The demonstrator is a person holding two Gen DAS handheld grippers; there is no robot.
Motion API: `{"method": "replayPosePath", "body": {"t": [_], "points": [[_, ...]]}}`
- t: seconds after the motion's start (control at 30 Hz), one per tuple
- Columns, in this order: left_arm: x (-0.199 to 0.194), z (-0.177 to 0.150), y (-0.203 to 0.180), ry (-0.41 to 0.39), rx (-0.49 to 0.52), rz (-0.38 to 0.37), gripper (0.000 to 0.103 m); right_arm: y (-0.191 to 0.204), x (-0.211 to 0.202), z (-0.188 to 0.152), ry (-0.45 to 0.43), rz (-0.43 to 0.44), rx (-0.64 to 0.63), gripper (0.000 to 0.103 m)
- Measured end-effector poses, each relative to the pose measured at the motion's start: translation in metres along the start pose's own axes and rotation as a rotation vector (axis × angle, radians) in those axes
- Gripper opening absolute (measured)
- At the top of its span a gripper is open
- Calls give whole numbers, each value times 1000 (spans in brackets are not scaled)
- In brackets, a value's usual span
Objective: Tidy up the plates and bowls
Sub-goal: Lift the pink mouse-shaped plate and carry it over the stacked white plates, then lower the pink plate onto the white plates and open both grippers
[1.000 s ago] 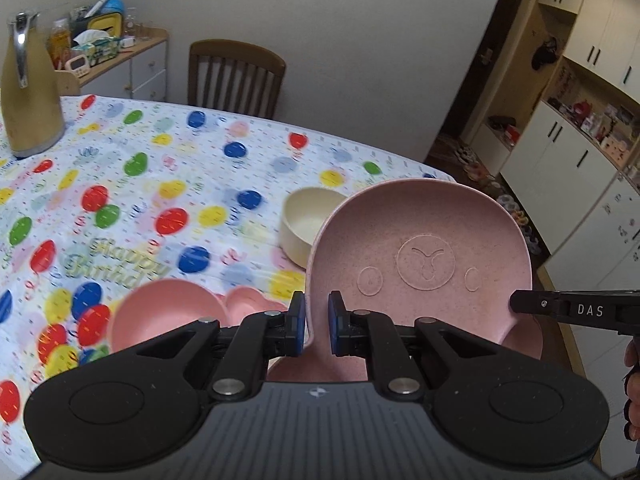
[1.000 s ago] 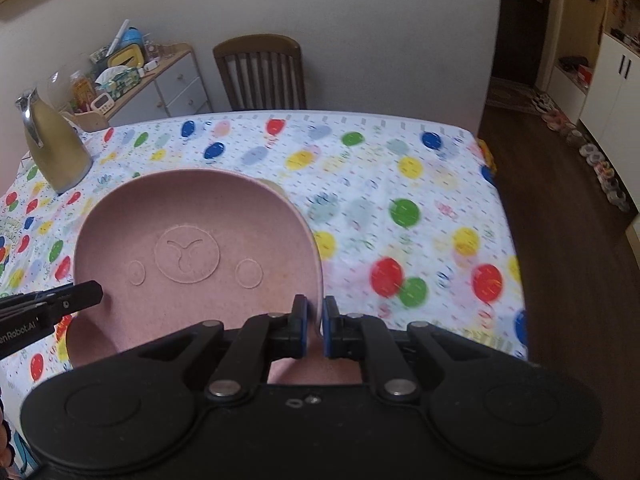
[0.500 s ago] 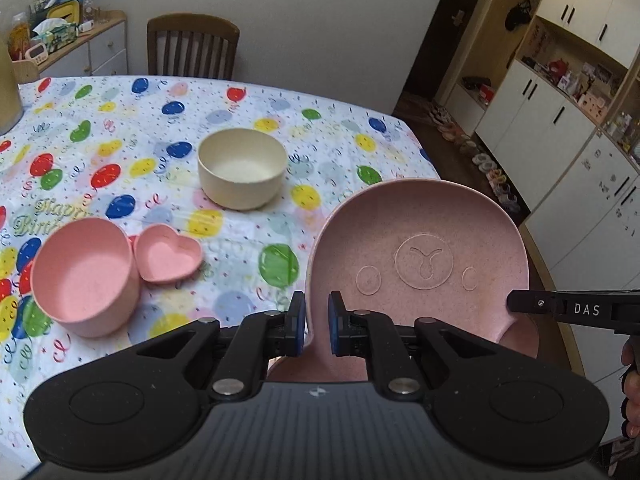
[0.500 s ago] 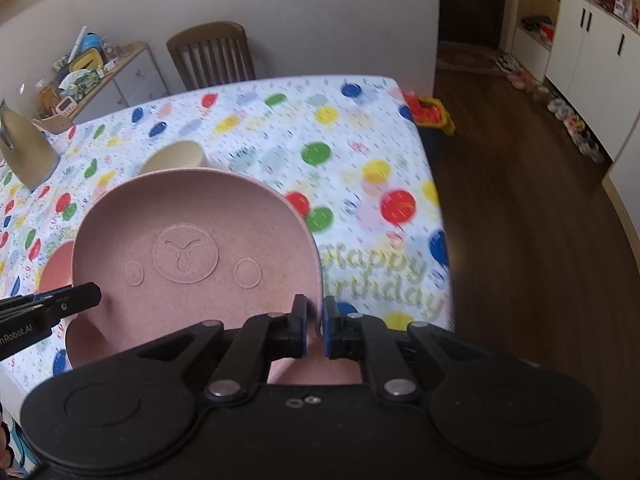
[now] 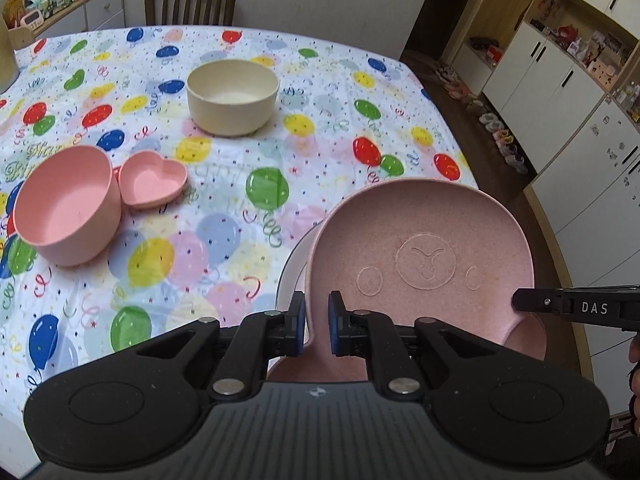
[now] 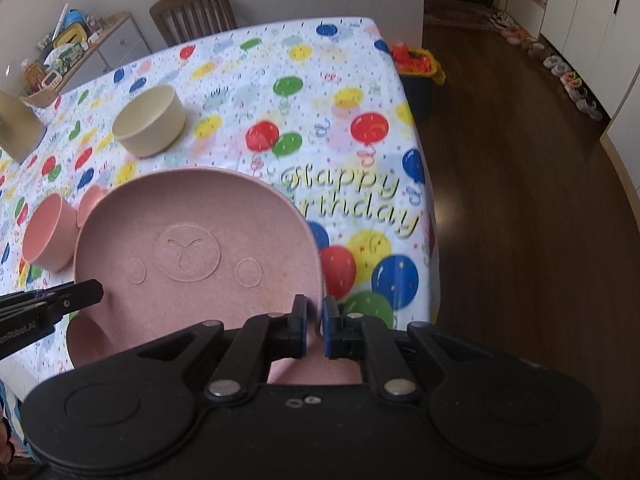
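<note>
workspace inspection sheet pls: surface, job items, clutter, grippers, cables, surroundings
Surface: table under a balloon-print birthday cloth.
Job's things: pink bear-face plate held tilted above the table's near corner; a white rim shows behind its left edge, what it is I cannot tell. Cream bowl, pink bowl and heart-shaped dish on the cloth; dish beside the pink bowl, contact unclear.
Clutter: tan jug at the far left edge.
Grippers: left gripper and right gripper both shut on the plate's rim, opposite sides.
Cables: nothing seen.
Surroundings: wooden chair, cluttered sideboard, white cabinets, shoes on the floor.
</note>
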State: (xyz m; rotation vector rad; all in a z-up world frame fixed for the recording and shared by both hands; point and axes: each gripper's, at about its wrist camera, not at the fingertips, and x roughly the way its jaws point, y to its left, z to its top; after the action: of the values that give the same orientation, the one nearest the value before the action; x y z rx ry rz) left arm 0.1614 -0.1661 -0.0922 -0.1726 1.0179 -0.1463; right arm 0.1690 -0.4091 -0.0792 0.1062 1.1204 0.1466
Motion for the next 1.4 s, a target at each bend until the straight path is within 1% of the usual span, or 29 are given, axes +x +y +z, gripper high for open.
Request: {"method": "replayPosePath", "body": {"t": [0.23, 0.5, 0.8, 0.97, 1.17, 1.27, 1.4], "points": [[9, -3, 4, 34, -3, 16, 11, 0, 11, -7, 45, 7, -8, 7], [25, -5, 3, 79, 4, 35, 11, -1, 24, -3, 82, 1, -9, 8], [33, -4, 4, 98, 10, 39, 11, -2, 36, -3, 107, -5, -10, 8], [34, -2, 4, 101, 10, 39, 11, -2, 37, 0, 103, -9, -17, 8], [33, -1, 5, 100, 3, 39, 12, -3, 31, 3, 78, -28, -25, 8], [30, -2, 5, 87, 7, 57, 15, -3, 24, 5, 55, -11, -30, 9], [23, -2, 8, 69, 2, 54, 19, 1, 15, 7, 28, 9, -48, 9]]}}
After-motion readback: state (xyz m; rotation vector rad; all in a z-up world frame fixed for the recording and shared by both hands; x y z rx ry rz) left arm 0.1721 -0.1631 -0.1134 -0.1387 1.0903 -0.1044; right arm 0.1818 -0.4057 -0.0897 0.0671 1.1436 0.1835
